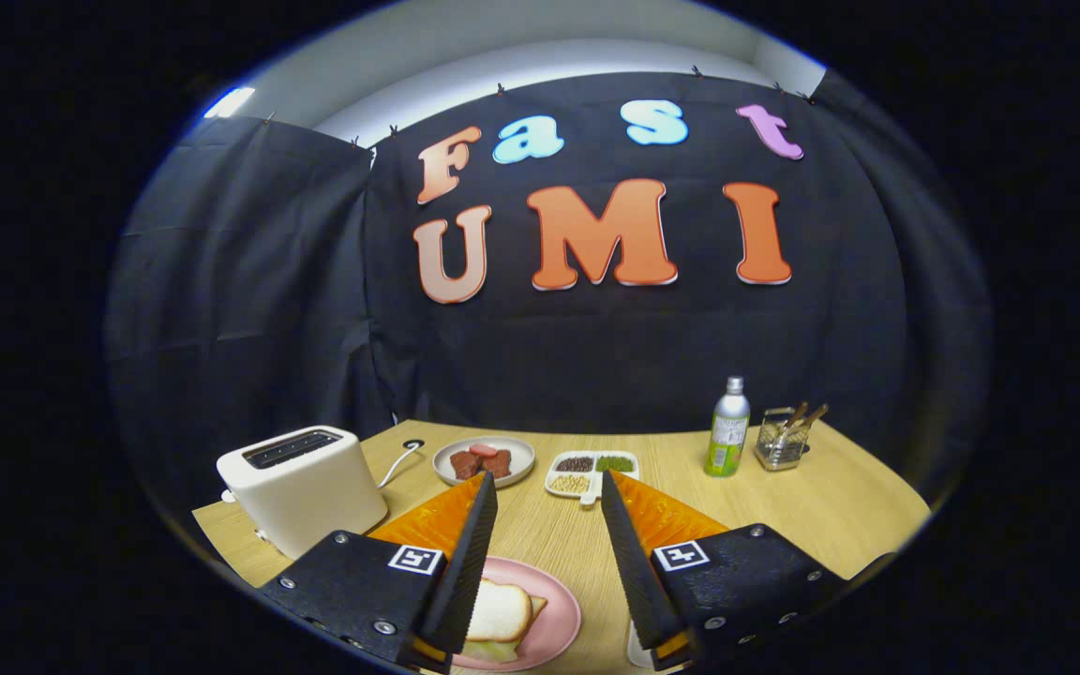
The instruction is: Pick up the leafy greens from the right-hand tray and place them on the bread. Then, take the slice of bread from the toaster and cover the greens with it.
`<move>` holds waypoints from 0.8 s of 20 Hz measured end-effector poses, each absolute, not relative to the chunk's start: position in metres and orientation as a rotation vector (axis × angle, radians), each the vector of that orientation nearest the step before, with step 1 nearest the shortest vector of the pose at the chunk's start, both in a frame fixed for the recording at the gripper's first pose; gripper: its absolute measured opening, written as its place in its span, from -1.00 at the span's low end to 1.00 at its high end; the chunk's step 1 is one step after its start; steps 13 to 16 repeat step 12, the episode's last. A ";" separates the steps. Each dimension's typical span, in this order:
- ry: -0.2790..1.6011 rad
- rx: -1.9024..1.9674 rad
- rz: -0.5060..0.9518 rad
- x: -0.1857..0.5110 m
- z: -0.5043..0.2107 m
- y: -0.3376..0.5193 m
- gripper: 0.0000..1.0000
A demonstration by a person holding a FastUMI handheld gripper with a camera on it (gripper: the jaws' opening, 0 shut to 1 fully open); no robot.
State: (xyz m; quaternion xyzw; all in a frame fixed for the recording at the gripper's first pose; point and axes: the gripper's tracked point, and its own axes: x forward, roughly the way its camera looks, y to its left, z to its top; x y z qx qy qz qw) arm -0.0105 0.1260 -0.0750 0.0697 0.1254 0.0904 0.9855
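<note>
Tongs [545, 487] spread apart, holding nothing, white bread slice [500, 609] atop pale greens, pink plate [554, 614] below

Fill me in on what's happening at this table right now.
A person's handheld gripper hovers open above the wooden table, holding nothing. Below its fingers, a slice of white bread lies on a pink plate. The white toaster stands beside it; whether bread sits in its slot cannot be told. The greens aren't on the bread yet.

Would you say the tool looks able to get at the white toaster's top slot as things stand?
Probably yes: the tool is open and empty, and the white toaster stands just beside it, its slot uncovered.
</note>
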 end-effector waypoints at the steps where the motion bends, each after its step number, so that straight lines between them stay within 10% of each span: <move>1: 0.220 0.134 0.170 -0.010 -0.066 0.124 0.39; 8: 0.083 0.121 0.142 -0.009 -0.037 0.119 0.83; 16: 0.053 0.104 0.142 -0.008 -0.033 0.121 0.85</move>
